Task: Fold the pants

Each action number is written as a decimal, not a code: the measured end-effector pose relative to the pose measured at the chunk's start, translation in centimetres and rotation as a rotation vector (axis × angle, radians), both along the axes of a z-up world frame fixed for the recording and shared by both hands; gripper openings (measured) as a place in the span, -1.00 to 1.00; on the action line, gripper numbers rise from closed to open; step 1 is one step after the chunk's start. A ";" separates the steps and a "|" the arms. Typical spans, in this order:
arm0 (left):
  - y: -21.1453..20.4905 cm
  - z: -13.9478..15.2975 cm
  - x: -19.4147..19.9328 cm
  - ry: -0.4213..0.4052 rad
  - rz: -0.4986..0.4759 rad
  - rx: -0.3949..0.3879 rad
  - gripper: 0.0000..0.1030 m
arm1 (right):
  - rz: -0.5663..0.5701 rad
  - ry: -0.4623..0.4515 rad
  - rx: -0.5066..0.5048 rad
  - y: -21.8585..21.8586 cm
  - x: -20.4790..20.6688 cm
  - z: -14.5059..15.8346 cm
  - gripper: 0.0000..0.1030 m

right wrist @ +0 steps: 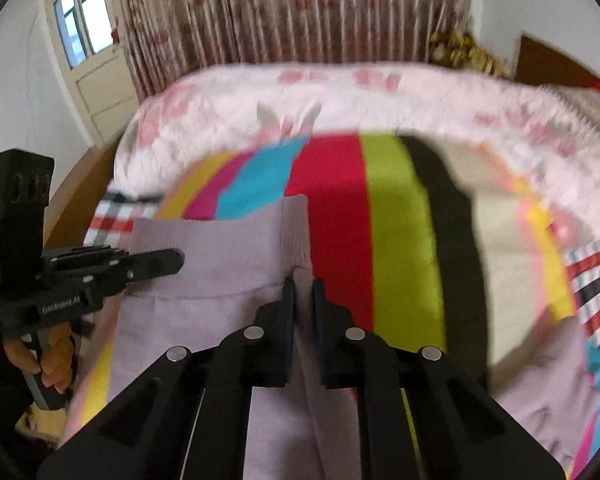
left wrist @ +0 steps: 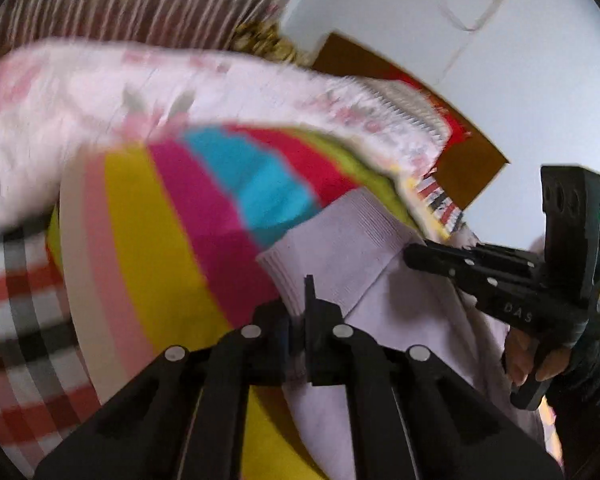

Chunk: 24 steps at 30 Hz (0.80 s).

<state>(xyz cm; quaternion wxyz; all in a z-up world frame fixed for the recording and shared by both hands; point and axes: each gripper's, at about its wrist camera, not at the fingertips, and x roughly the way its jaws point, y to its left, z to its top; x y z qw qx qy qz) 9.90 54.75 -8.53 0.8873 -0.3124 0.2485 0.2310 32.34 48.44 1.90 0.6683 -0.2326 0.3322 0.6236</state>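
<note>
The pants (right wrist: pixel 220 248) are soft and floppy. Left tongs (left wrist: pixel 298 316) and right tongs (right wrist: pixel 303 304) both pinch the ribbed waistband, a good place to hold

Each wrist camera looks forward and steeply down, close over the lilac pants (left wrist: pixel 364 248) waistband; each catches the other claw, at 3 and 9 o'clock.

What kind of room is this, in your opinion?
Most likely a bedroom in a home: a bed with a striped blanket and a pink floral quilt, floral curtains, and a window.
</note>
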 end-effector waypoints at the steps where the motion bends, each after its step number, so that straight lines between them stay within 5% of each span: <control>1: -0.4 1.0 0.1 -0.013 -0.007 0.041 -0.91 | -0.014 -0.019 0.019 -0.3 0.0 0.8 -0.80; 5: 0.1 3.0 0.3 -0.050 0.012 0.063 -0.90 | -0.059 -0.052 0.031 0.2 0.5 2.1 -0.80; 10: 1.6 -2.5 2.8 0.107 0.029 -0.016 -0.85 | -0.087 -0.090 -0.111 3.1 0.5 -3.0 -0.77; 12: 1.2 -3.2 2.6 0.109 0.028 0.027 -0.76 | -0.111 -0.070 -0.102 3.3 0.7 -3.9 -0.68; 13: 1.0 -2.9 2.3 0.115 0.039 0.034 -0.53 | -0.116 -0.060 -0.103 3.2 0.9 -3.7 -0.54; 14: 1.0 -2.4 1.8 0.125 0.075 0.037 -0.31 | -0.126 -0.049 -0.109 3.0 1.2 -3.2 -0.17; 15: 1.0 -1.9 1.4 0.142 0.118 0.047 0.26 | -0.145 -0.016 -0.107 2.4 1.9 -2.3 0.00; 16: 0.8 -1.3 1.0 0.160 0.171 0.065 0.54 | -0.156 0.015 -0.084 1.5 2.5 -1.5 0.11; 19: -1.1 1.9 -0.5 0.107 0.193 0.133 0.65 | -0.273 0.073 0.002 -4.0 6.5 1.8 0.11; 24: -6.1 4.2 1.0 0.003 -0.090 0.139 0.91 | -0.550 0.199 -0.005 -14.3 14.6 -0.2 0.10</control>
